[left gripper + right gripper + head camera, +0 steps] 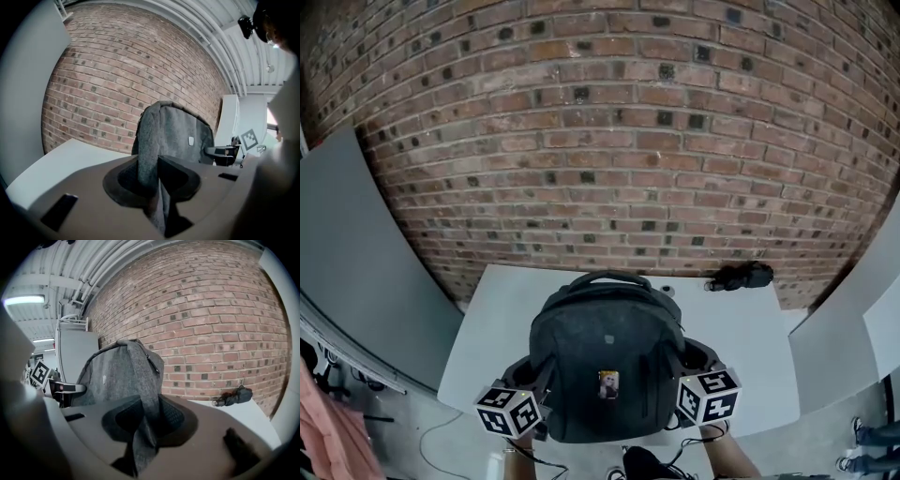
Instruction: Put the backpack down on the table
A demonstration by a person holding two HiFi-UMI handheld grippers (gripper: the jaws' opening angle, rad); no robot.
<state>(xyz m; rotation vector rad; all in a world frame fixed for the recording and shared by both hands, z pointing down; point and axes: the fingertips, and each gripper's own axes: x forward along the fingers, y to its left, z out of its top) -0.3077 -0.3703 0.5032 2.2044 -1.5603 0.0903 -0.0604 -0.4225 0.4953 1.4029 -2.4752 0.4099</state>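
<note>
A dark grey backpack (605,356) stands upright over the near half of the white table (502,309), its carry handle on top. I cannot tell whether its base touches the tabletop. My left gripper (530,382) clamps the bag's left side. In the left gripper view the left gripper (152,180) is shut on a fold of the backpack (176,136). My right gripper (686,375) holds the bag's right side. In the right gripper view the right gripper (146,423) is shut on the fabric of the backpack (117,376). The fingertips are hidden by the cloth.
A small black bundle (741,277) lies at the table's far right corner, also seen in the right gripper view as the black bundle (233,397). A small pale round object (667,291) sits behind the bag. A brick wall (609,141) closes the back, with grey panels (356,262) at both sides.
</note>
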